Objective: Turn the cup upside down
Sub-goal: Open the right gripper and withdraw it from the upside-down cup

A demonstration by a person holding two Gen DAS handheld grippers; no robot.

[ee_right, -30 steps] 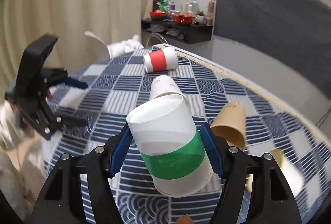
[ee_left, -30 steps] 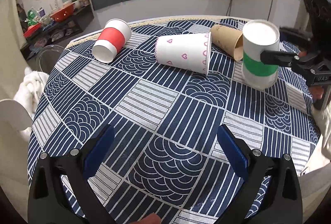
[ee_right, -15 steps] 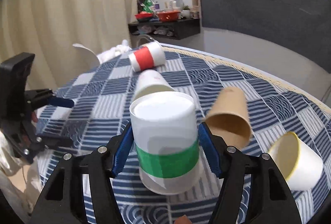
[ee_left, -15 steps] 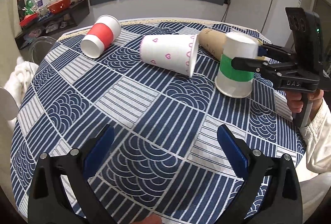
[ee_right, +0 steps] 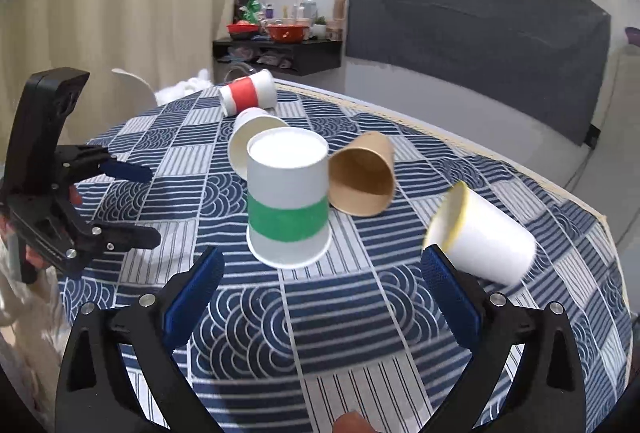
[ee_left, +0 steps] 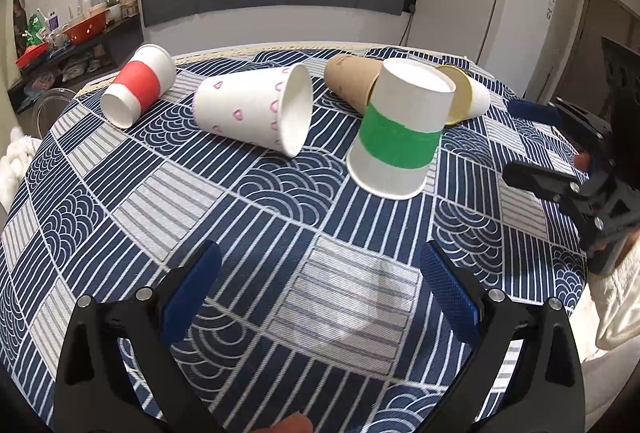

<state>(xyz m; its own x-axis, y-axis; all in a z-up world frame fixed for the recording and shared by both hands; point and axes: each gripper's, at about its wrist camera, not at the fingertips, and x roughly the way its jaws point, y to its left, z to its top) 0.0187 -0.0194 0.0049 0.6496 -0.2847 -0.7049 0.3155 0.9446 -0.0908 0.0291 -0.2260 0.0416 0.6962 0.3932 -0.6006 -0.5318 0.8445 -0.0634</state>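
Blue-and-white patterned cloth covers the round table (ee_left: 248,233), which carries five paper cups. Biggest of what moves over it are the two hand-held grippers. The left gripper (ee_left: 320,297) hangs over the near edge with its blue pads spread wide and nothing between them. The right gripper (ee_right: 320,285) sits at the table's right edge, likewise spread wide and gripping nothing; the green-banded cup (ee_right: 287,201) stands just beyond its fingertips, clear of both pads.

That green-banded cup rests mouth down on the cloth, base up, a little right of the table's middle. Behind it, toward the far edge, a brown cup (ee_right: 362,175) lies on its side and looks to be touching it. A white cup with pink hearts (ee_left: 256,111) lies on its side near the middle, mouth toward the green-banded one. A red-banded cup (ee_left: 138,85) lies tipped by the far left edge. A yellow-rimmed cup (ee_right: 482,235) lies on its side toward the far right edge.
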